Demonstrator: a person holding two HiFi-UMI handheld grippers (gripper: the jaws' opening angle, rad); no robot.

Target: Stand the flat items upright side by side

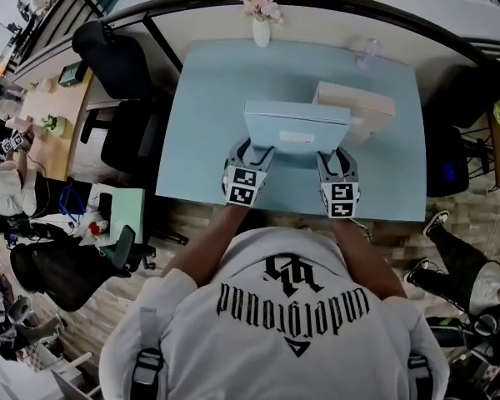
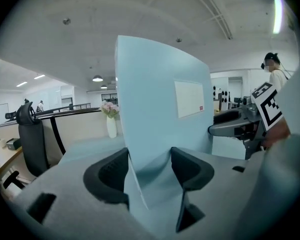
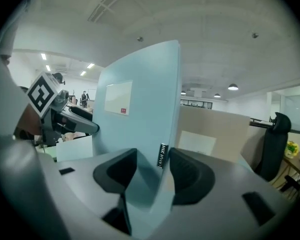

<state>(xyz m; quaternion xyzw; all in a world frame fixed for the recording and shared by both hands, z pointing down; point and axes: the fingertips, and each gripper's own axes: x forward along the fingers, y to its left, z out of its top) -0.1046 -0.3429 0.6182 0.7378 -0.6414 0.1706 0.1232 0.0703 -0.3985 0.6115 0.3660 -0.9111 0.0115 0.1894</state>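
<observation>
A flat light-blue box (image 1: 296,127) with a white label stands on edge near the front of the pale blue table (image 1: 200,98). My left gripper (image 1: 252,152) is shut on its left end and my right gripper (image 1: 337,158) on its right end. In the left gripper view the box (image 2: 160,109) fills the gap between the black pads (image 2: 110,171) of the gripper (image 2: 149,169). The right gripper view shows the same hold (image 3: 154,174) on the box (image 3: 140,114). A tan box (image 1: 362,107) stands just behind it to the right, and shows again (image 3: 215,129).
A white vase of pink flowers (image 1: 261,19) and a clear item (image 1: 368,52) sit at the table's far edge, against a low partition. Black office chairs (image 1: 117,65) stand to the left. A person's leg and shoe (image 1: 437,223) are at the right.
</observation>
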